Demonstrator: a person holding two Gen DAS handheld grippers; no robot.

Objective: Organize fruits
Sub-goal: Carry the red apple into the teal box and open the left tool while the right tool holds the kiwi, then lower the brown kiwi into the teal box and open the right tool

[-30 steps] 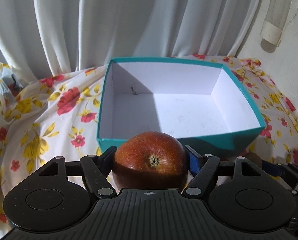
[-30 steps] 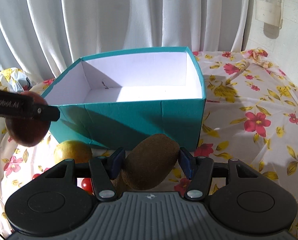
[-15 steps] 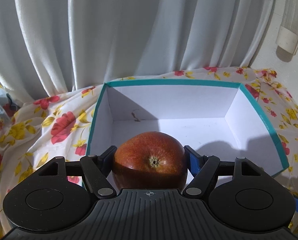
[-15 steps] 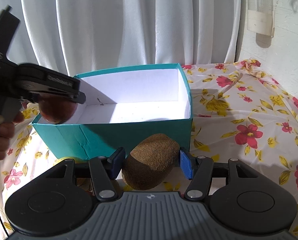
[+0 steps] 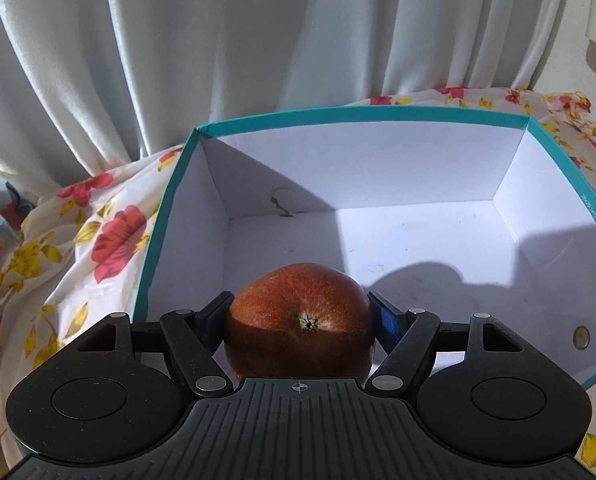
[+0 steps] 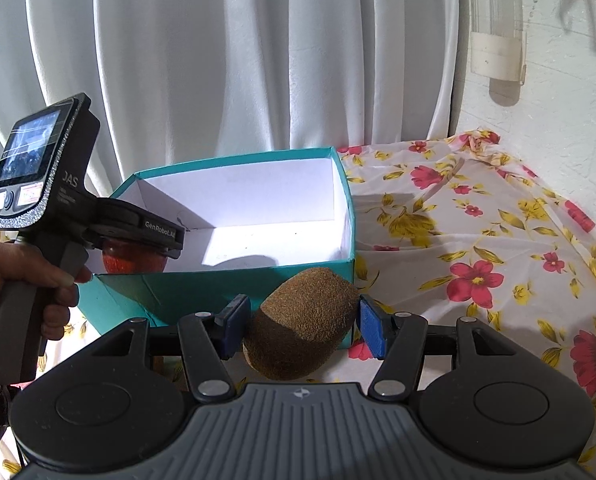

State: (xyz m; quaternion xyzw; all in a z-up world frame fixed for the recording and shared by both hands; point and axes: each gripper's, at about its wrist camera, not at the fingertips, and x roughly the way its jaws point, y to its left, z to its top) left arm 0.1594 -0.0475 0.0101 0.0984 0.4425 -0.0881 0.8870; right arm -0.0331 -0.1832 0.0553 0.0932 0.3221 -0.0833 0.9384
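A red apple (image 5: 299,322) sits clamped between the pads of my left gripper (image 5: 299,316), which hangs inside the near left corner of the teal box (image 5: 377,114) with white inner walls. From the right wrist view, the same apple (image 6: 134,258) shows under the left gripper (image 6: 138,236), just past the box's (image 6: 218,288) front wall. My right gripper (image 6: 301,326) is shut on a brown fuzzy kiwi (image 6: 301,330) and hovers outside the box, near its front right corner.
A floral cloth (image 6: 477,248) covers the surface around the box. White curtains (image 6: 238,60) hang close behind it, and a white wall (image 6: 557,100) stands to the right. A hand (image 6: 22,272) grips the left tool's handle.
My left gripper has carried the apple forward over the box's front rim and down inside it. The right gripper with the kiwi has barely moved.
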